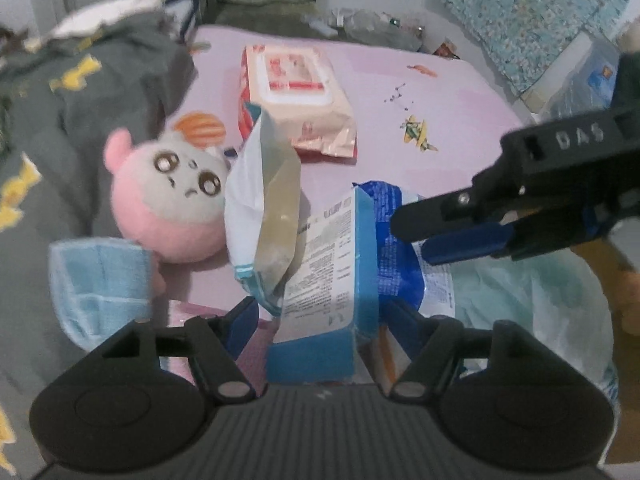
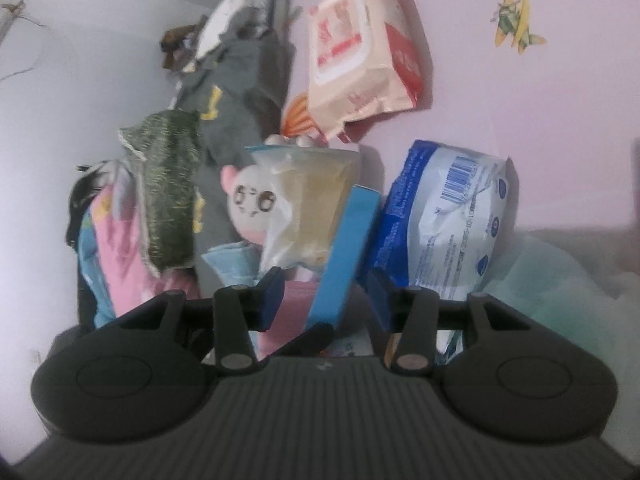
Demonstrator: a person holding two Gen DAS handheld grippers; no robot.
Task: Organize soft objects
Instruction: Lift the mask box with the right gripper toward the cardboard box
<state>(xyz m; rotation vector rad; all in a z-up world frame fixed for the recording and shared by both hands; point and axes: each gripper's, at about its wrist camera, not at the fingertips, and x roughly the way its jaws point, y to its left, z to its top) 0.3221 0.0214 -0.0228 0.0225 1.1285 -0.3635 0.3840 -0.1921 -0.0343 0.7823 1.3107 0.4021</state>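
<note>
A blue and white box (image 1: 328, 280) stands on the pink bedsheet (image 1: 440, 92) between the open jaws of my left gripper (image 1: 320, 320), not pinched. Next to it stand a clear pouch (image 1: 268, 208) and a blue-white wipes pack (image 1: 400, 248). A pink plush toy (image 1: 168, 196) and a blue face mask (image 1: 104, 276) lie to the left. My right gripper (image 1: 412, 232) comes in from the right, fingers close together, above the wipes pack. In the right wrist view my right gripper (image 2: 326, 300) stands open around the same blue box (image 2: 344, 256), with the pouch (image 2: 304, 200), plush (image 2: 248, 200) and wipes pack (image 2: 444, 208) behind.
A pink-red wet wipes pack (image 1: 296, 92) lies further back on the sheet; it also shows in the right wrist view (image 2: 364, 52). A grey garment with yellow print (image 1: 60, 92) lies left. A light green plastic bag (image 1: 532, 300) lies right. A patterned pillow (image 1: 520, 12) sits at back right.
</note>
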